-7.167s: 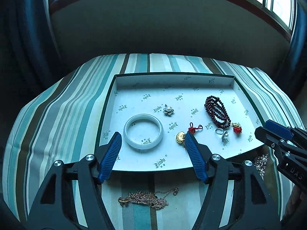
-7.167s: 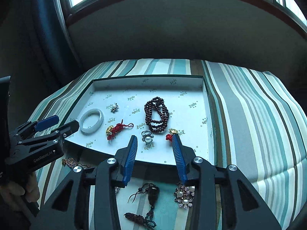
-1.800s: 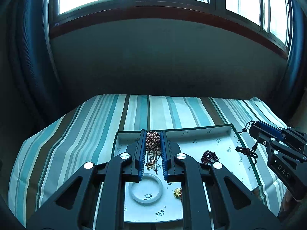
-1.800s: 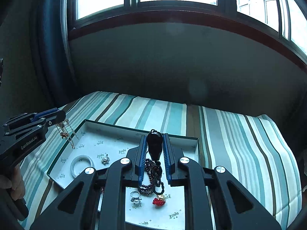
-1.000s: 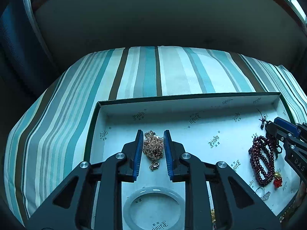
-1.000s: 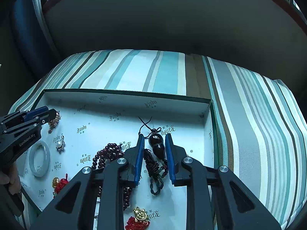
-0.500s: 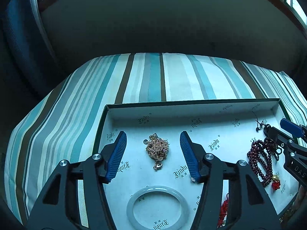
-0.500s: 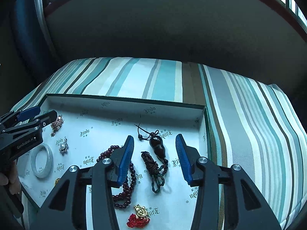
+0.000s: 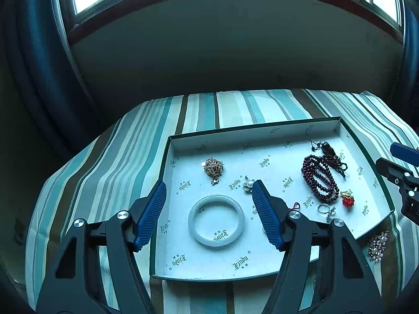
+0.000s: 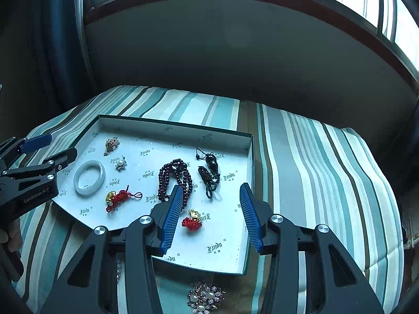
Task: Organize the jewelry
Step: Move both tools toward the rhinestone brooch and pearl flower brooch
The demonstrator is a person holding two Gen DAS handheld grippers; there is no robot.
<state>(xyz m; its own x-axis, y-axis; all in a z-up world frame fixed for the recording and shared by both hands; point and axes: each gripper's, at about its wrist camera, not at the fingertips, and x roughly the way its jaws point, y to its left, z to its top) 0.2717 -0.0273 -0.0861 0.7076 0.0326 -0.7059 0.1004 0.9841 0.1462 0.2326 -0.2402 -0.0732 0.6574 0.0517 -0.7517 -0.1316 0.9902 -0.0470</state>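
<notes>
Left tongs (image 9: 209, 204): jaws standing wide and opening further, nothing between the pads; hanging over the near-left part of the tray, the pale bangle lying framed between the two blue pads but well below them.
Right tongs (image 10: 210, 209): jaws standing apart, holding nothing; hanging over the tray's near-right part, above a red-and-gold charm (image 10: 193, 219).
Tray (image 9: 167, 157): a shallow white-lined box with a dark green rim, sitting on the striped cloth (image 9: 131, 144) of the table.
Bangle (image 9: 216, 220): lying flat near the tray's near-left edge.
Gold chain (image 9: 214, 167): lying bunched in a small heap toward the far-left corner, its clasp end trailing toward the near edge.
Pearl flower charm (image 9: 248, 184): sitting between the chain and the left tongs' right pad.
Bead bracelet (image 10: 175, 179): dark red loops lying with the long axis running from far edge to near edge, right of centre.
Cord pendant (image 10: 210, 174): lying just right of the beads near the right wall, long axis far to near; the dark bead at the far end, the knotted cord at the near end.
Second red charm (image 10: 119, 198): lying near the near-left edge, long axis across the tray.
Only the left view is showing: a ring (image 9: 324, 209) by the near-right edge.
Only the right view is showing: the person's hand (image 10: 11, 235) at the left tongs' grip.
Pearl brooch (image 10: 204, 298): lying on the cloth outside the tray's near edge.
</notes>
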